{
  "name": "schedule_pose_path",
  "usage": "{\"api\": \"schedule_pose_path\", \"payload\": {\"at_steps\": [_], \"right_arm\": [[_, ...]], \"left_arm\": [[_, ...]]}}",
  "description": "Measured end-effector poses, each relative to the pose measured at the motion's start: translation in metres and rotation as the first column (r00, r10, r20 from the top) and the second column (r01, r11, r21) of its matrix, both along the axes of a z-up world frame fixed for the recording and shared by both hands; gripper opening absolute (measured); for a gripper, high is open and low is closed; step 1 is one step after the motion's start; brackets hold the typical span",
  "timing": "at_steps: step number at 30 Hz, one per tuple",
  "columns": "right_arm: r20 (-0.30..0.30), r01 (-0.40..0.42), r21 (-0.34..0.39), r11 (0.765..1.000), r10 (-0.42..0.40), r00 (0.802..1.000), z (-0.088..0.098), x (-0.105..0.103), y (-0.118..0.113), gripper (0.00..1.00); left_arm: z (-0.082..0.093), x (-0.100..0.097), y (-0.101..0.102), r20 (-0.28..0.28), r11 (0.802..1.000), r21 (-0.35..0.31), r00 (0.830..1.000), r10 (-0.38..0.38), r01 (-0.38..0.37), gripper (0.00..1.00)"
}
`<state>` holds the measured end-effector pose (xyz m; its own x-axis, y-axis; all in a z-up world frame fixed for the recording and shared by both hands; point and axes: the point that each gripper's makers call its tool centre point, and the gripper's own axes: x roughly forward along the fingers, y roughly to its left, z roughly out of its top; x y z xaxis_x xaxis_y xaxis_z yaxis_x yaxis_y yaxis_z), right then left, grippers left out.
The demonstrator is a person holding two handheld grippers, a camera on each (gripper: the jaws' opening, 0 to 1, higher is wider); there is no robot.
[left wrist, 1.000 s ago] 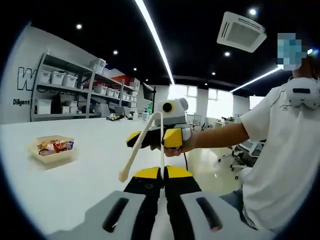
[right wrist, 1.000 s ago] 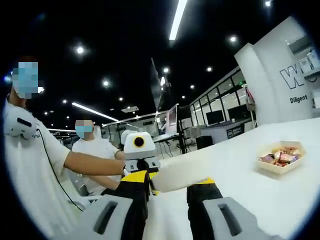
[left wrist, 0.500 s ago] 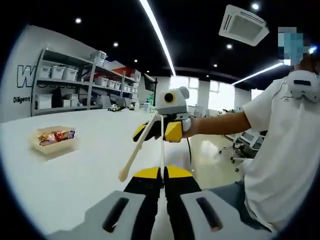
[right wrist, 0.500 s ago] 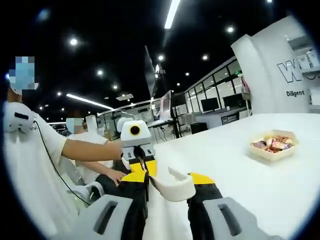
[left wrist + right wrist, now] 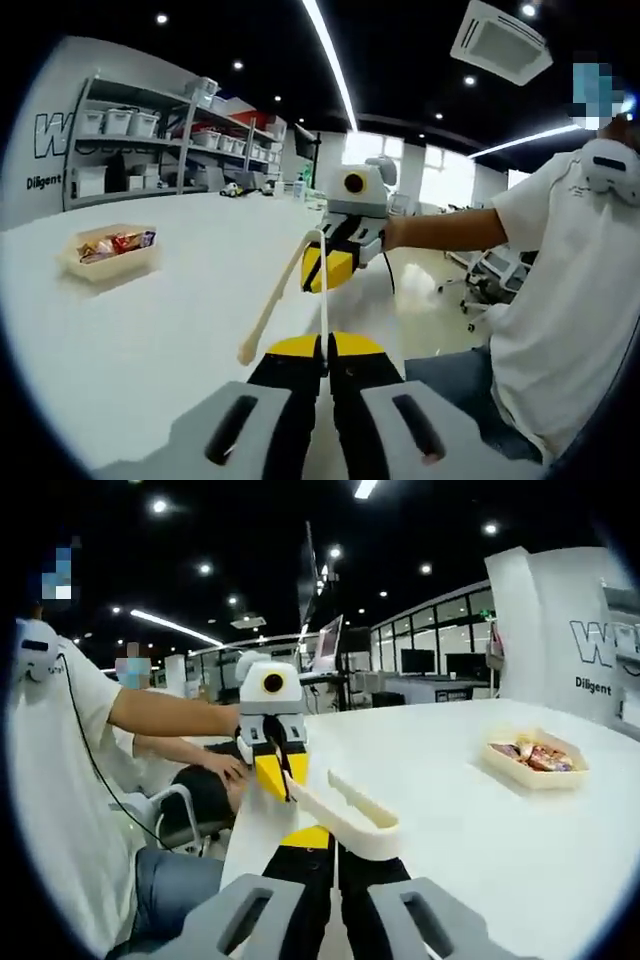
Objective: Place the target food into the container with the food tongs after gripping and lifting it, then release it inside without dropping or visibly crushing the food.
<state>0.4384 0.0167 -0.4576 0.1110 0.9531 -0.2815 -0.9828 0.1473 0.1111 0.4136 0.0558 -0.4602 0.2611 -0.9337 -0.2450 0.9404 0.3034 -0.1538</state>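
Cream food tongs [image 5: 285, 290] span the gap between my two grippers above the white table [image 5: 140, 350]. My left gripper [image 5: 325, 345] is shut on the tip of one tong arm, while the other arm hangs free to the left. My right gripper [image 5: 322, 838] is shut at the tongs' [image 5: 352, 815] hinge end. Across the tongs, each view shows the other gripper: the right gripper [image 5: 328, 265] and the left gripper [image 5: 272, 770]. A shallow beige tray of wrapped food [image 5: 108, 255] rests on the table well away from both grippers, and this tray [image 5: 535, 760] lies far to the right in the right gripper view.
A person in a white shirt [image 5: 560, 300] holds both grippers at the table edge [image 5: 235, 830]. A second person [image 5: 200, 770] sits behind. Shelves with bins [image 5: 130, 150] line the far wall. Bare table [image 5: 500, 840] lies between the grippers and the tray.
My right gripper's jaws, wide apart a second ago, have shut on the tongs' hinge end. Both cameras have tipped down toward the table. My left gripper keeps its hold.
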Motion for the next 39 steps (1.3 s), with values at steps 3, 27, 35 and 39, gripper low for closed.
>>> {"api": "schedule_pose_path", "payload": {"at_steps": [3,27,35,39], "right_arm": [[-0.003,0.003,-0.007,1.0,-0.003,1.0,-0.003,0.0,-0.001,0.0],[0.012,0.061,0.011,0.998,-0.061,0.998,-0.006,0.014,-0.022,0.16],[-0.021,0.089,-0.026,0.996,-0.089,0.996,-0.019,0.018,-0.023,0.15],[-0.011,0.109,-0.049,0.993,-0.11,0.994,-0.025,0.021,-0.024,0.15]], "left_arm": [[-0.002,0.001,0.001,-0.002,1.0,0.009,1.0,-0.001,0.001,0.02],[-0.007,0.006,0.008,0.016,0.998,0.058,1.0,0.001,-0.002,0.02],[-0.014,0.01,0.007,0.03,0.995,0.1,1.0,-0.004,0.001,0.02],[-0.018,0.014,0.006,0.04,0.992,0.128,0.999,-0.002,-0.003,0.02]]}}
